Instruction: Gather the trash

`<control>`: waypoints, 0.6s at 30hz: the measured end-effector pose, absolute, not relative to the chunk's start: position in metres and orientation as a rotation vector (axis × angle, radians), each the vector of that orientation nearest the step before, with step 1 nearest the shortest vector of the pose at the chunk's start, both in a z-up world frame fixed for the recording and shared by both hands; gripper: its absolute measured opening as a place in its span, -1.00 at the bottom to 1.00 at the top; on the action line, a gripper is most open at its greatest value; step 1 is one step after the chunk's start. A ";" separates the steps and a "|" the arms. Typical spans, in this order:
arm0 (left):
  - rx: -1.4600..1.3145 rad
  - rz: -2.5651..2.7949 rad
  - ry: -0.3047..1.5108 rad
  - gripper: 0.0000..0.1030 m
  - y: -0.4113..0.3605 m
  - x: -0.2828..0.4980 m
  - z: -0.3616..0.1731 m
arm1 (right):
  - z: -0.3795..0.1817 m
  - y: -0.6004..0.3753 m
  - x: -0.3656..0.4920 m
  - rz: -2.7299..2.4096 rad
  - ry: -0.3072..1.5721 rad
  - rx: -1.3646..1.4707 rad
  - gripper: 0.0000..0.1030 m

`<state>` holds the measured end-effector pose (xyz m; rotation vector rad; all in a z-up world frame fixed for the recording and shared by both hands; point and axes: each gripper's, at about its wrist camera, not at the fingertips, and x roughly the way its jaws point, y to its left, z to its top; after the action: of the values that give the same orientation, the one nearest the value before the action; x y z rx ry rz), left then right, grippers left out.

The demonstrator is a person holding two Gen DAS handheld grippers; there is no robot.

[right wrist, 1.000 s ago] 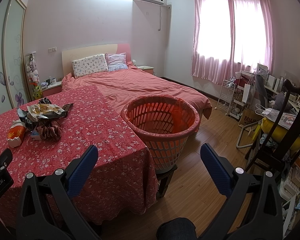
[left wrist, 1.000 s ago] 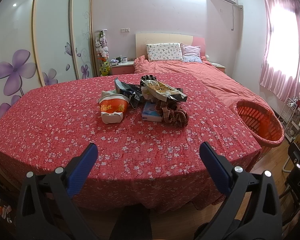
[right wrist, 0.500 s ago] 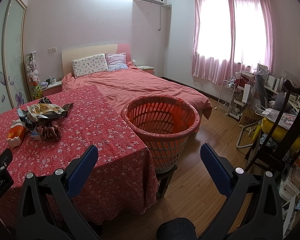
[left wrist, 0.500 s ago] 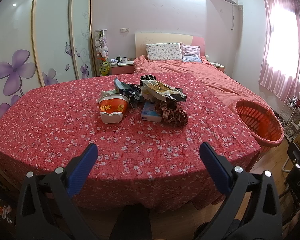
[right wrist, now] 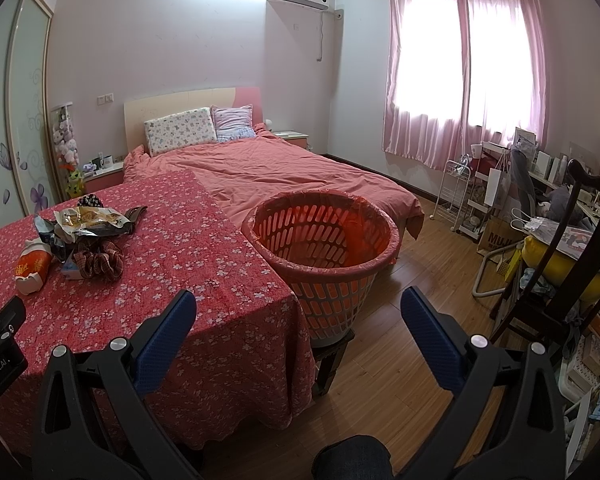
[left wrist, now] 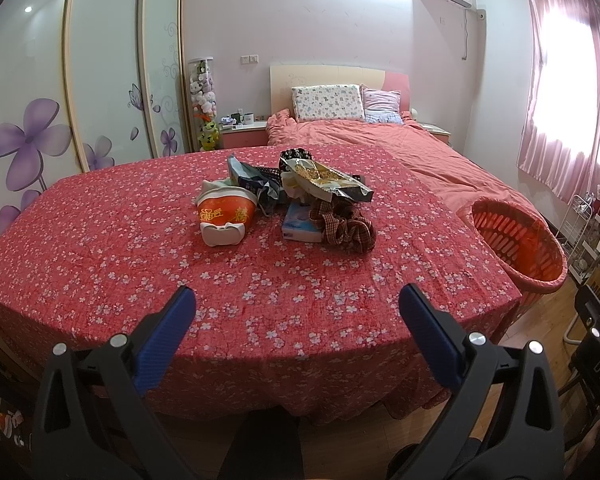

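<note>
Both tools spread wide, holding nothing: left tool (left wrist: 296, 304), right tool (right wrist: 298, 308). Trash pile (left wrist: 292, 200) sits mid tabletop (left wrist: 100, 240), basket (right wrist: 324, 248) just beside the tabletop's right edge. Imo start w/ the noodle cup (left wrist: 226, 220), it's nearest; pinch the rim, not the crinkly wrappers.

red white-flowered tablecloth (left wrist: 140, 240), orange basket (right wrist: 328, 248), orange-and-white cup (left wrist: 226, 220), brown checked cloth (left wrist: 348, 226), pink curtains (right wrist: 440, 80)
</note>
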<state>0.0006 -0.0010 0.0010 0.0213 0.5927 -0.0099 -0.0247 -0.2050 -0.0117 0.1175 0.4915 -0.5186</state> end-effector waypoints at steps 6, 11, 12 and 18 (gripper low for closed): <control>0.021 -0.010 0.595 0.93 -0.001 0.001 0.001 | -0.012 -0.206 -0.025 -0.519 0.492 0.117 0.96; 0.021 -0.010 0.595 0.93 -0.002 0.002 0.000 | -0.013 -0.207 -0.026 -0.519 0.491 0.117 0.96; 0.021 -0.010 0.595 0.93 -0.002 0.002 0.000 | -0.013 -0.207 -0.026 -0.519 0.492 0.117 0.96; 0.019 -0.010 0.600 0.93 -0.002 0.004 -0.001 | -0.014 -0.207 -0.026 -0.520 0.493 0.118 0.96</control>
<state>0.0036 -0.0021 -0.0007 0.0188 0.5998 -0.0102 -0.0258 -0.2073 -0.0140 0.1179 0.4928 -0.5201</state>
